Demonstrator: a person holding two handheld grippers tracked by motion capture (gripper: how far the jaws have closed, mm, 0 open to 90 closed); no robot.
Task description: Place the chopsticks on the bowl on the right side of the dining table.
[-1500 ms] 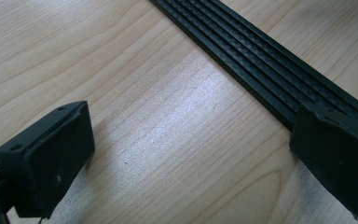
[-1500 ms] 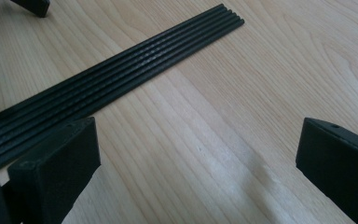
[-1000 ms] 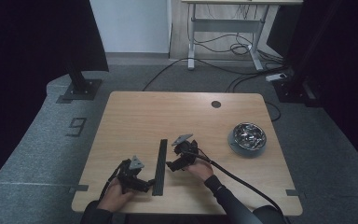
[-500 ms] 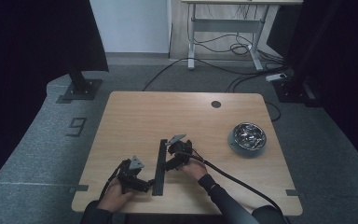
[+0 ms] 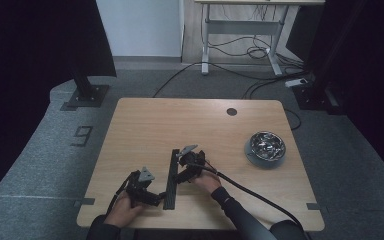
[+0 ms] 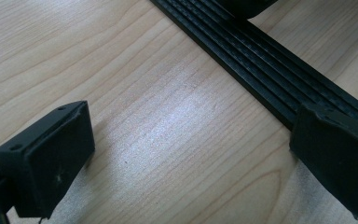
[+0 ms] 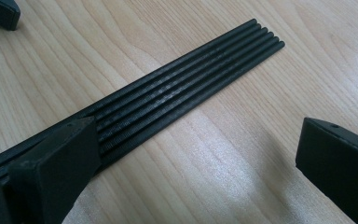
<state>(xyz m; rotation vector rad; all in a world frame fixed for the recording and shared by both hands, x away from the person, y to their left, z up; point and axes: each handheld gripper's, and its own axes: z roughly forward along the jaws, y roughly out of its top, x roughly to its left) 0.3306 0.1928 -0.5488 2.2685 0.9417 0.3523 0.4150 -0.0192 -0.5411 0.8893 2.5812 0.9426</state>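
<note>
A long black ribbed strip (image 5: 171, 176) lies flat on the wooden table (image 5: 190, 125) near its front edge, running front to back. My left gripper (image 5: 152, 197) sits just left of the strip's near end, open, with bare wood between its jaws in the left gripper view (image 6: 186, 163); the strip (image 6: 261, 60) passes by its right jaw. My right gripper (image 5: 182, 175) is at the strip's right side near its middle, open. In the right gripper view (image 7: 196, 168) the strip (image 7: 177, 88) runs past the left jaw, its far end visible.
A dark bowl of shiny metal pieces (image 5: 265, 146) stands on the table's right side. A round cable hole (image 5: 231, 111) is near the back edge. Cables trail from both grippers toward the person. Stands and desk legs are on the floor behind the table.
My right gripper has moved left and slightly toward the person, closing in on the strip's right side. The left gripper and the strip have stayed in place.
</note>
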